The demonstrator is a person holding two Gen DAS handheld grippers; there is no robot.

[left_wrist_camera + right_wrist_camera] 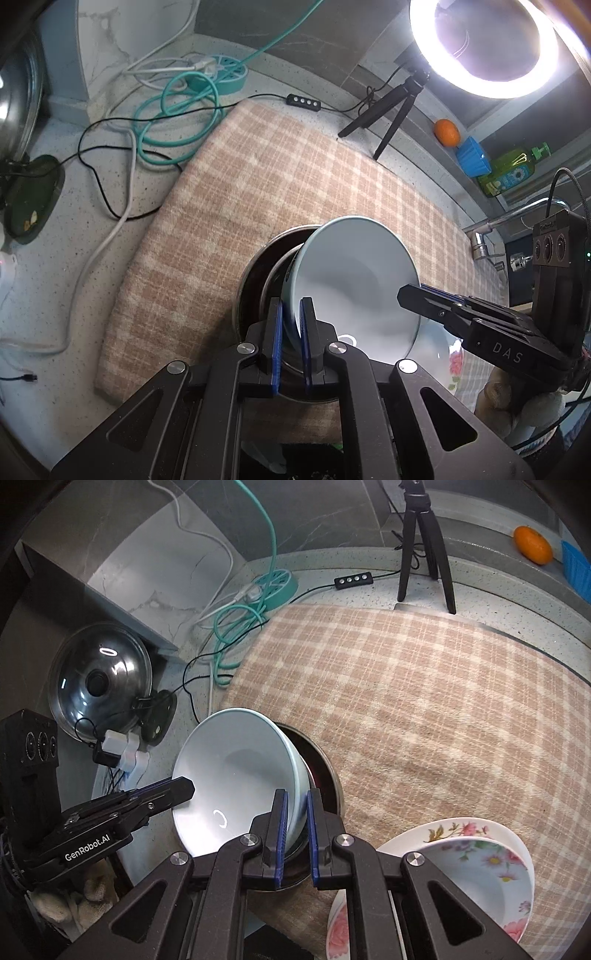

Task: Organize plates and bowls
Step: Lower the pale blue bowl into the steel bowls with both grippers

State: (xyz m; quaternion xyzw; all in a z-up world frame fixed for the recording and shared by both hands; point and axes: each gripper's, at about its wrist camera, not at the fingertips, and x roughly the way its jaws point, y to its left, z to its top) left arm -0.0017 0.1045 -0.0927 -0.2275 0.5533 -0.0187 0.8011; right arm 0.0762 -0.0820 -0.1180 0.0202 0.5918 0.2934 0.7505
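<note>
Blue-padded fingers of the left gripper [291,328] are clamped on the near rim of a pale blue bowl [354,280], one pad inside the wall and one outside. From the opposite side, the right gripper [295,823] is likewise closed on the same bowl [236,771], its pads pinching the rim. The bowl is held tilted on edge between the two tools, its glossy inside turned toward the right gripper's side, and it is lifted partly out of a steel bowl [255,273] with a dark interior, seen just behind and beneath it. Whether the two bowls are touching cannot be told.

The steel bowl [325,775] is set on a tan and cream checked cloth [280,177] spread over a speckled grey counter [48,258]. Near the right gripper, a floral bowl [491,878] is nested on floral plates [443,830] at the cloth's edge.

Farther out, a coiled teal cable [177,122] and a round teal power strip [229,74] are seen on the counter beyond the cloth, with a black tripod [388,114] carrying a lit ring light [484,44]. A metal pot lid [99,683] is propped against the wall. On a ledge at the back, an orange fruit [447,132], a blue cup [474,157] and a green bottle [513,170] are lined up.
</note>
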